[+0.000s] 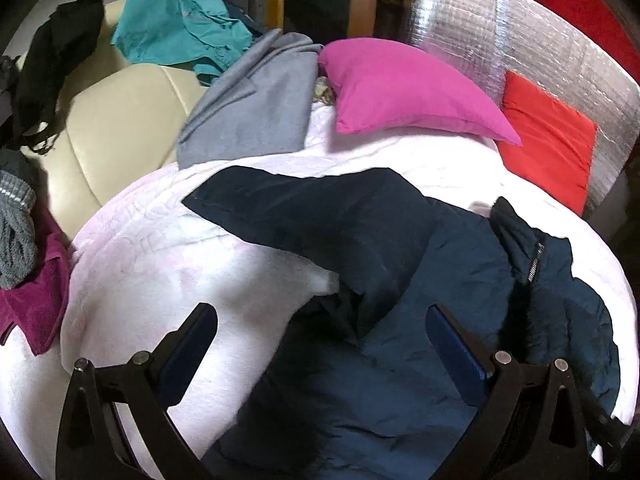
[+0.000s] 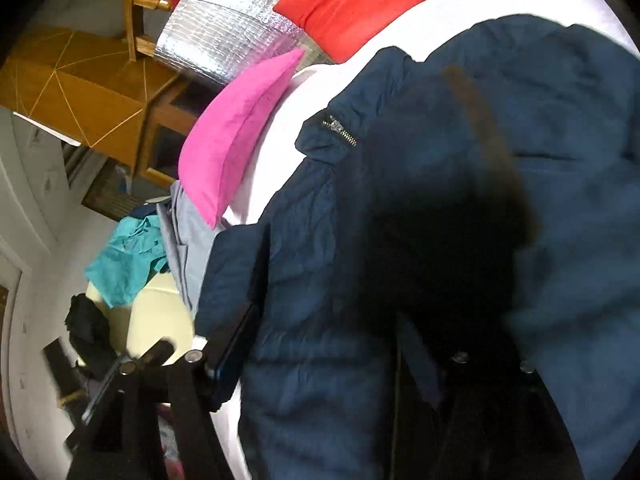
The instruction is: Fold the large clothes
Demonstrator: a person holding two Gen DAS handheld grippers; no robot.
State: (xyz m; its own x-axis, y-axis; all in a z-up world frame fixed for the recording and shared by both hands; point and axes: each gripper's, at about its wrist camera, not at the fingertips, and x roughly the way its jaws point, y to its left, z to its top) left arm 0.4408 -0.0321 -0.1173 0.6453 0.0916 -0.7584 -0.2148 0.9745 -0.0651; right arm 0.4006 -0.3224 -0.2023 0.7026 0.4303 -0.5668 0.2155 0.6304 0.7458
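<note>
A navy padded jacket (image 1: 400, 280) lies crumpled on the white bedcover (image 1: 180, 260), one sleeve stretched out to the left and a metal zipper (image 1: 534, 264) showing at its right. My left gripper (image 1: 320, 320) hangs open just above it, with the jacket's edge under the gap and nothing pinched. In the right wrist view the jacket (image 2: 560, 140) fills most of the picture, with its zipper (image 2: 342, 130) and a dark fur trim (image 2: 460, 248). My right gripper (image 2: 332, 280) stands with its jaws wide apart, jacket fabric bulging between them; the right finger is largely lost in the dark.
A pink pillow (image 1: 400, 88) and a red pillow (image 1: 548, 140) rest against a silver foil headboard (image 1: 480, 20). A grey garment (image 1: 248, 112) hangs off the bed's far left. A cream armchair (image 1: 120, 120) holds teal (image 1: 180, 28) and black (image 1: 56, 60) clothes. A maroon cloth (image 1: 36, 304) lies at the left.
</note>
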